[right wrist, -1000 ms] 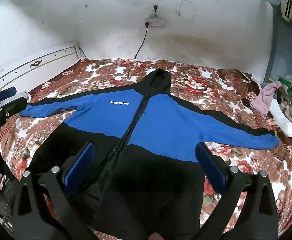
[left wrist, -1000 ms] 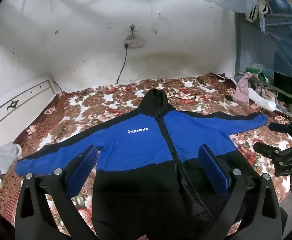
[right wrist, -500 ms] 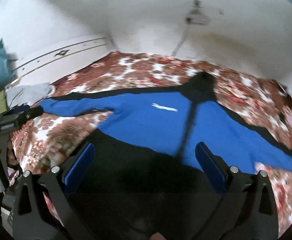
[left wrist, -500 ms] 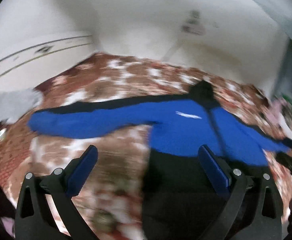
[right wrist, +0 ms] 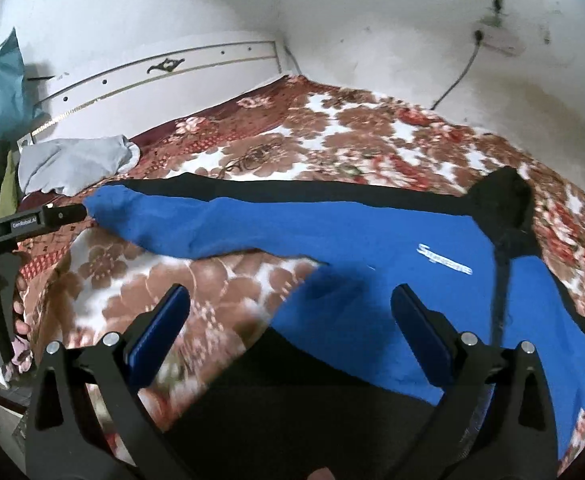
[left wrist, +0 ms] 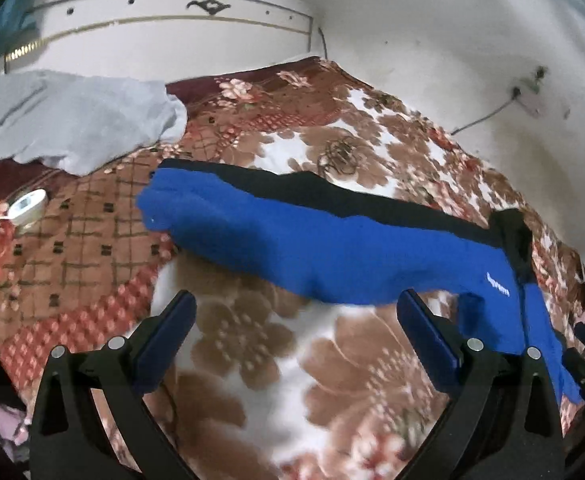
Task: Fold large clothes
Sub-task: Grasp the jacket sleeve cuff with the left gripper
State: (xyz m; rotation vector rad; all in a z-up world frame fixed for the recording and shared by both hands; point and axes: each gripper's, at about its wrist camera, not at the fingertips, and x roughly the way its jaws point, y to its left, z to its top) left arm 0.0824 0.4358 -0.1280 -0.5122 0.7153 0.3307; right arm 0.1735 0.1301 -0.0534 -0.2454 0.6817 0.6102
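A blue and black hooded jacket (right wrist: 372, 264) lies flat, front up, on the floral bedspread (right wrist: 332, 128), its left sleeve (left wrist: 292, 240) stretched out toward the headboard. My left gripper (left wrist: 296, 332) is open and empty, hovering over the bedspread just short of that sleeve. My right gripper (right wrist: 288, 320) is open and empty above the jacket's body near the armpit. The left gripper's body also shows at the left edge of the right wrist view (right wrist: 32, 220), beside the sleeve cuff.
A grey garment (left wrist: 72, 124) lies crumpled by the white headboard (left wrist: 164, 28). A small white device (left wrist: 26, 206) sits on the bedspread left of the cuff. White walls and a power cable (right wrist: 456, 76) stand behind the bed.
Both grippers have swung left, from facing the whole jacket to facing its left sleeve and the headboard, and come closer to the bed. Both stayed open.
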